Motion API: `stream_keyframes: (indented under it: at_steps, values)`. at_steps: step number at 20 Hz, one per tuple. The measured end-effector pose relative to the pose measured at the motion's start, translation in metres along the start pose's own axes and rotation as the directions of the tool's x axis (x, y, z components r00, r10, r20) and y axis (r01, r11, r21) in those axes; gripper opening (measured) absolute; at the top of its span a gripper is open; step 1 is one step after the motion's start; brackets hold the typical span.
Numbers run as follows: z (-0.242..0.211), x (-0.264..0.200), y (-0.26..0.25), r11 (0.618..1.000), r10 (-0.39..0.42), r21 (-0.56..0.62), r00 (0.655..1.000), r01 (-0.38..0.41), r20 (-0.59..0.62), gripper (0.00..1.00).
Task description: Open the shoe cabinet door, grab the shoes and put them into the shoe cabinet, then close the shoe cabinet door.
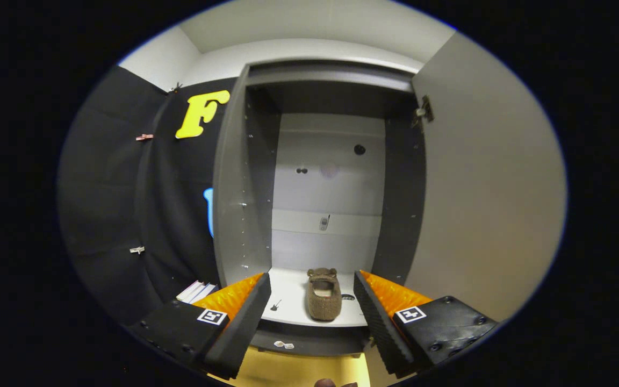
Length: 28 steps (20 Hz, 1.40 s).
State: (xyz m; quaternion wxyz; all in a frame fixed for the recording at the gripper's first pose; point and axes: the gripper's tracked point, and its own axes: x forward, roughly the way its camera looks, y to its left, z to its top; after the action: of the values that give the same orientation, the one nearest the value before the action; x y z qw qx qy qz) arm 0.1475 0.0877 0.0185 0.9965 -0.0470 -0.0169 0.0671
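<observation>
The shoe cabinet [245,177] stands straight ahead with its door [481,183] swung wide open on the right. A brown fuzzy slipper [322,295] lies on the white bottom shelf [290,309] inside, lengthwise, just past my fingertips and between them. My gripper [312,295] is open in front of the shelf edge, with nothing between its fingers. The fingers flank the slipper without touching it. A small brown bit shows at the very bottom, below the fingers; I cannot tell what it is.
The cabinet's dark side walls [403,204] and a pale back panel [328,177] frame the opening. A dark plinth [309,341] runs under the shelf, above a yellowish floor [299,371]. Black cloth wall [143,204] stands to the left, with some white sheets [196,291] at its foot.
</observation>
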Motion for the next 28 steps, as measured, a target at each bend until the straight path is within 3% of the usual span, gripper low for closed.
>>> stream_keyframes:
  at_steps: [6, 13, 15, 18, 21, 28]
  values:
    - [-0.001, -0.093, -0.012, 0.997, 0.038, 0.062, 0.999, -0.038, -0.007, 0.98]
    - [0.004, -0.171, -0.083, 0.993, -0.067, 0.102, 0.997, 0.065, 0.023, 0.97]
    - [0.003, -0.182, -0.114, 0.986, -0.128, 0.109, 0.991, 0.125, 0.023, 0.97]
    - [0.01, -0.202, -0.123, 0.979, -0.103, 0.18, 0.994, 0.096, 0.034, 0.96]
    - [0.008, -0.216, -0.129, 0.981, -0.098, 0.171, 0.995, 0.092, 0.028, 0.95]
    - [-0.002, -0.234, -0.205, 0.95, -0.256, 0.174, 0.966, 0.258, -0.031, 0.97]
